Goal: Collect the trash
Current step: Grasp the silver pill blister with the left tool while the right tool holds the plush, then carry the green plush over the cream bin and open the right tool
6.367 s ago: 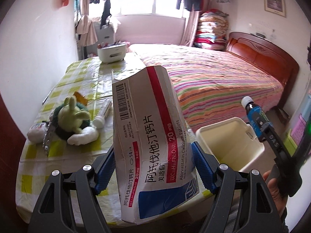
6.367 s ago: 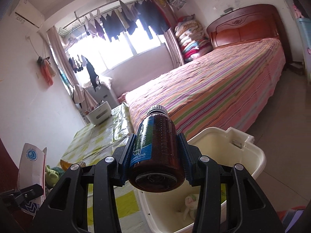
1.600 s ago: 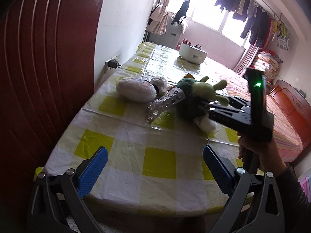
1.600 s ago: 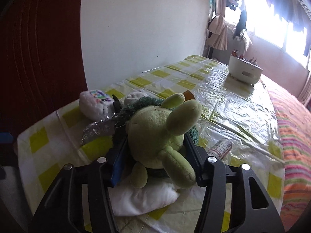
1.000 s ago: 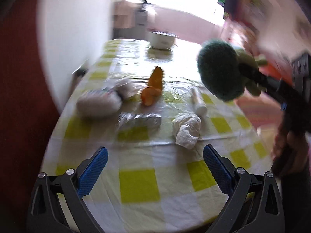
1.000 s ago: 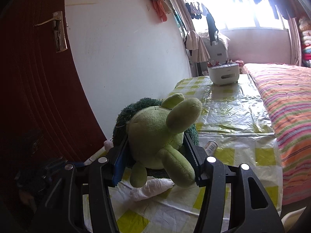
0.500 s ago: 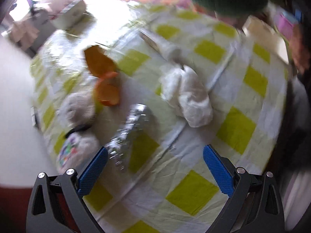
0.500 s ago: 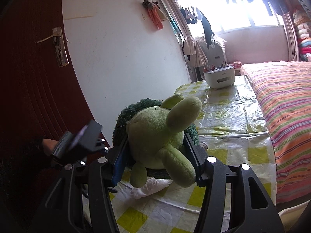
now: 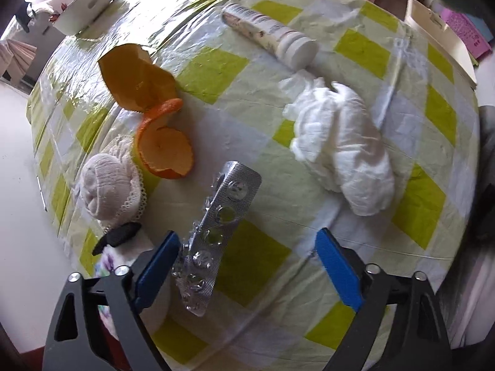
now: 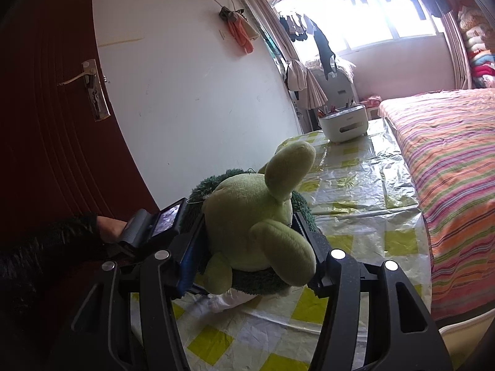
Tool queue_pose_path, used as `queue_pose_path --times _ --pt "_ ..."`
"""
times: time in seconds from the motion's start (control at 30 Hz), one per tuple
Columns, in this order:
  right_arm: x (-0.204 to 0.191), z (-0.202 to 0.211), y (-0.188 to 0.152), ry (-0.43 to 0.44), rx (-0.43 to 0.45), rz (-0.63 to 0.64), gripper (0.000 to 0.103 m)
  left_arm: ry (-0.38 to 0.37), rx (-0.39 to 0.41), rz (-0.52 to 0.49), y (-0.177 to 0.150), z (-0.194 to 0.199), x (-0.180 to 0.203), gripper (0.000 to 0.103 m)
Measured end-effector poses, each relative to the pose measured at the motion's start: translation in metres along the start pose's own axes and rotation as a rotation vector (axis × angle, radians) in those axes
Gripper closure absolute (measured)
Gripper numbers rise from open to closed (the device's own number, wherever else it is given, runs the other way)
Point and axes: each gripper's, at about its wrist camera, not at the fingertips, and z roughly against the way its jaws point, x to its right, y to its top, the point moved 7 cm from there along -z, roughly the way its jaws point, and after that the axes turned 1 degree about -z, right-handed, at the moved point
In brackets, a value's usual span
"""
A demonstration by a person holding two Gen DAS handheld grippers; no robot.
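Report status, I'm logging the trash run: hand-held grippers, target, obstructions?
Left hand-held gripper closing over silver foil blister pack, pads not yet pressing. Right hand-held gripper clamps green plush turtle toy. Nothing blocking.

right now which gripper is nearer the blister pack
Left. The left gripper hangs right over the blister pack, fingers closing around its near end. The right gripper holds the plush toy above the table.

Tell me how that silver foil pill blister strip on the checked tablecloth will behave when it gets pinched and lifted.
The silver foil blister strip looks thin, flat and probably very light. Its ragged, torn foil edges suggest it would crumple or bend under a squeeze rather than stay stiff. Lying flat on the glossy plastic-covered yellow-checked tablecloth, it may slide before the closing left tool gets under an edge.
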Motion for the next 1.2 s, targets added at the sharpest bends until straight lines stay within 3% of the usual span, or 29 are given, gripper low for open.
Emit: queue_pose_path --times 0.13,0.23,0.3,0.37,0.8,1.2 --pt "-0.001 0.002 0.001 -0.004 0.007 0.004 0.049 -0.093 0.004 0.051 0.007 -0.004 -0.006 0.037" --pt "-0.002 0.004 0.002 0.000 0.020 0.002 0.049 -0.107 0.019 0.067 0.010 -0.004 -0.009 0.040" --pt "-0.004 0.006 0.004 -0.008 0.030 0.009 0.050 -0.118 0.031 0.085 0.010 -0.004 -0.011 0.051" --pt "-0.007 0.007 0.005 -0.011 0.032 0.020 0.051 -0.115 0.054 0.090 0.010 0.000 -0.010 0.070" --pt "-0.015 0.018 0.004 -0.027 0.061 0.046 0.052 -0.035 0.175 0.180 -0.020 0.015 0.014 0.072" --pt "-0.004 0.035 0.002 -0.075 0.093 0.030 0.052 0.002 0.371 0.230 -0.035 0.056 0.053 0.072"
